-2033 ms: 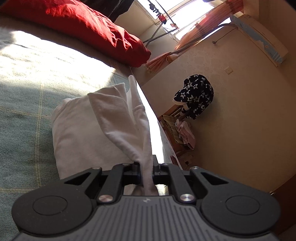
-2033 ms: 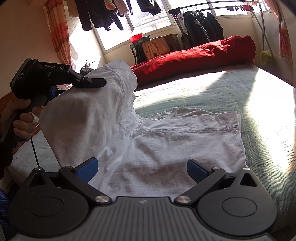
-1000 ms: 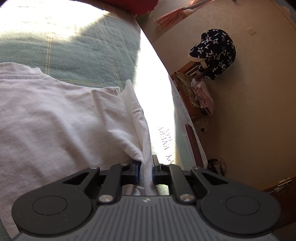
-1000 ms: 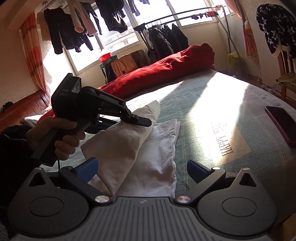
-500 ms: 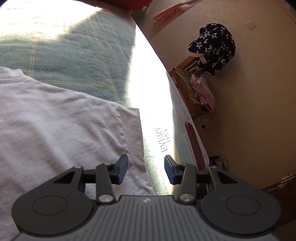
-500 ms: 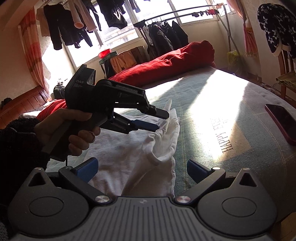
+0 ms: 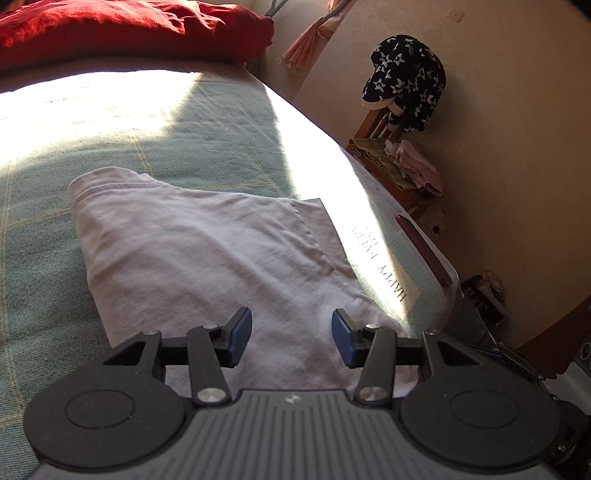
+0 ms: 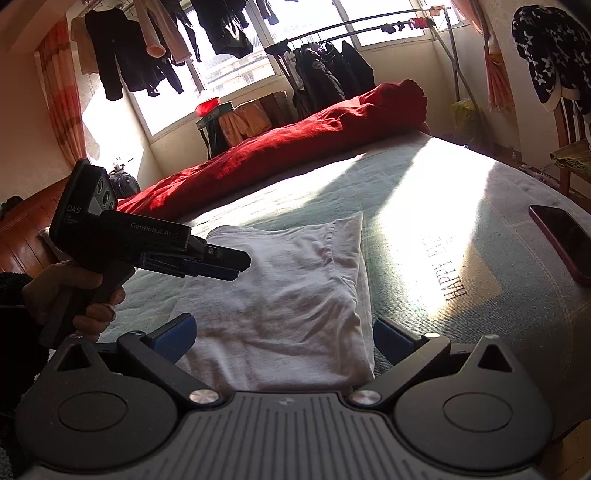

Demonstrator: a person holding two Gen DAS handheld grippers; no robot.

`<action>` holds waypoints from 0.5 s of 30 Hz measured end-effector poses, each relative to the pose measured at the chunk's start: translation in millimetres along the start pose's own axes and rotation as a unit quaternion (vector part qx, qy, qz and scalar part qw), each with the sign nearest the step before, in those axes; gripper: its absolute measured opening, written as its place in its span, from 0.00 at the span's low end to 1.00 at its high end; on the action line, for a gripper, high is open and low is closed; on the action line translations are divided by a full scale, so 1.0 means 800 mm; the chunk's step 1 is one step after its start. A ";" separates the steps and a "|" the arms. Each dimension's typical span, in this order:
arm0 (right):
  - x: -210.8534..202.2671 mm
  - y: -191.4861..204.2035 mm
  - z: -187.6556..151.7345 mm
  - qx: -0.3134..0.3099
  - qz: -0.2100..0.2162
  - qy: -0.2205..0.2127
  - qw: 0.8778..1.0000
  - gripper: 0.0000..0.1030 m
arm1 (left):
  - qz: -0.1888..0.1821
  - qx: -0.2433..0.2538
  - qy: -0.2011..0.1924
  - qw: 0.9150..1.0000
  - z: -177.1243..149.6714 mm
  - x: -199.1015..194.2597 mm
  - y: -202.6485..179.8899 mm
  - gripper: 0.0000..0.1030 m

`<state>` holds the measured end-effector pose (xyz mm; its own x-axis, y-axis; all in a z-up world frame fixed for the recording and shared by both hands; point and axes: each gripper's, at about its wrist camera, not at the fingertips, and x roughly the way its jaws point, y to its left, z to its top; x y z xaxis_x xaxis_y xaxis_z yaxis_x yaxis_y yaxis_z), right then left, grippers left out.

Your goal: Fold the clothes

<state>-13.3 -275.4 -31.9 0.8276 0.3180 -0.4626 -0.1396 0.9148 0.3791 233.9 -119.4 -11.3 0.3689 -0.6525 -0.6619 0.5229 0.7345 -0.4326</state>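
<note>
- the white t-shirt (image 7: 207, 258) (image 8: 291, 291) is soft, creased cotton with stitched hems, folded into a rough rectangle and lying flat on the bed (image 7: 155, 140) (image 8: 424, 192).
- the bed cover is a pale green woven fabric with thin yellow check lines and printed dark lettering, part in bright sun, part in shade.
- the left claw (image 7: 291, 334) (image 8: 221, 267) is matte black plastic with blue pads; its fingers stand apart with nothing between them, and the shirt's near end lies just ahead of and below the gap.
- in the right wrist view the left claw hangs above the shirt's left edge, held by a hand (image 8: 74, 291) on its pistol-like grip; whether it touches the cloth cannot be told.
- the right claw (image 8: 282, 338) is wide apart and empty; the shirt's near edge sits between its two blue pads, running forward from them.
- a long, rumpled red duvet (image 7: 129, 29) (image 8: 295, 147) lies across the far end of the bed, well beyond both claws.
- a dark red flat phone (image 8: 565, 243) (image 7: 424, 251) rests on the bed ahead and right of the right claw, apart from the shirt.
- a star-patterned dark garment (image 7: 406, 77) (image 8: 546, 55) drapes over a wooden chair (image 7: 380, 122) beside the bed.
</note>
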 end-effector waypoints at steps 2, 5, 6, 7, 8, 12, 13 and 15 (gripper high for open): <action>0.001 0.006 0.000 -0.006 0.003 0.002 1.000 1.00 | 0.013 -0.005 -0.001 1.000 -0.009 -0.004 0.018 0.46; -0.002 0.015 -0.001 -0.018 0.006 0.003 1.000 1.00 | 0.013 -0.022 0.004 1.000 -0.022 -0.004 0.043 0.45; -0.003 0.017 -0.002 -0.022 0.006 0.004 1.000 1.00 | 0.011 -0.027 0.002 1.000 -0.024 -0.005 0.047 0.43; -0.003 0.018 -0.002 -0.022 0.005 0.005 1.000 1.00 | 0.008 -0.033 0.000 0.999 -0.024 -0.007 0.048 0.43; -0.002 0.018 -0.002 -0.022 0.005 0.006 1.000 1.00 | 0.007 -0.034 -0.004 0.999 -0.020 -0.010 0.046 0.43; 0.000 0.020 -0.002 -0.022 0.001 0.009 1.000 1.00 | 0.019 0.004 -0.042 0.999 0.003 -0.015 0.030 0.47; 0.001 0.021 -0.002 -0.023 0.000 0.010 1.000 1.00 | 0.027 0.014 -0.052 0.998 0.009 -0.013 0.028 0.47; 0.003 0.022 -0.002 -0.025 -0.001 0.013 1.000 1.00 | 0.058 0.035 -0.068 0.995 0.021 -0.004 0.031 0.49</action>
<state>-14.7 -257.8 -27.2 0.8138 0.3225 -0.4835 -0.1658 0.9262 0.3386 258.3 -102.2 -9.4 0.5282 -0.5867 -0.6138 0.5207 0.7948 -0.3117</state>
